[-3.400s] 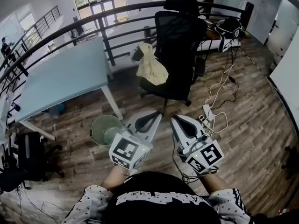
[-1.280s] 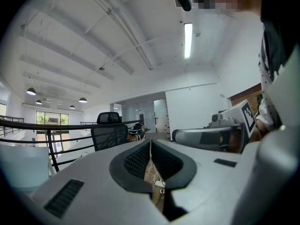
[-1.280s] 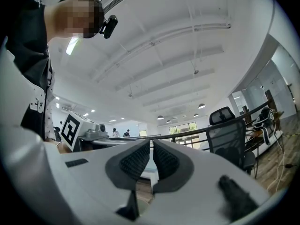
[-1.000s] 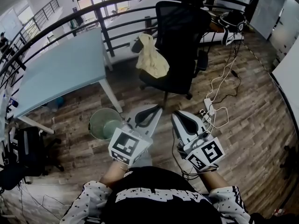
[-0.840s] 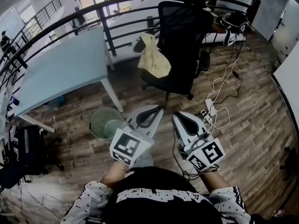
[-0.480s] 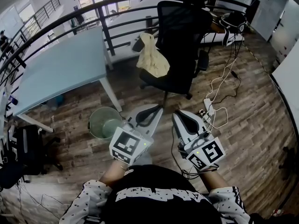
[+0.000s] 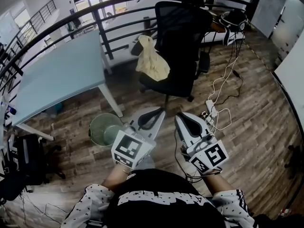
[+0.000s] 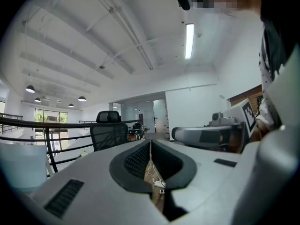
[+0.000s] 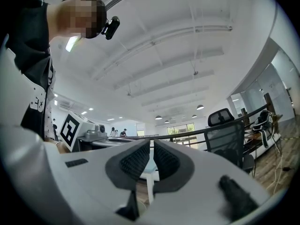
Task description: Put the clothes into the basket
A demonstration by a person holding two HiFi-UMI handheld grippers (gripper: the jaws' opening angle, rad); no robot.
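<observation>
A pale yellow garment [image 7: 152, 61] hangs over the left side of the black office chair [image 7: 183, 37], beyond both grippers. On the floor by the table leg stands the round green basket [image 7: 104, 129], just left of my left gripper [image 7: 156, 113]. It is shut, with nothing between its jaws. My right gripper [image 7: 180, 118] is beside it, also shut and holding nothing. In the left gripper view the closed pads [image 8: 140, 161] point toward the chair [image 8: 108, 134]. Shut pads [image 9: 136, 163] show the same way in the right gripper view.
A light blue table [image 7: 59, 77] stands at the left, with a dark railing [image 7: 95, 18] behind it. A white power strip and cables [image 7: 211, 108] lie on the wood floor right of the chair. Dark bags [image 7: 28, 158] sit at the far left.
The head view has drifted a little, so the chair and basket sit slightly further left. Both grippers stay shut in the same place.
</observation>
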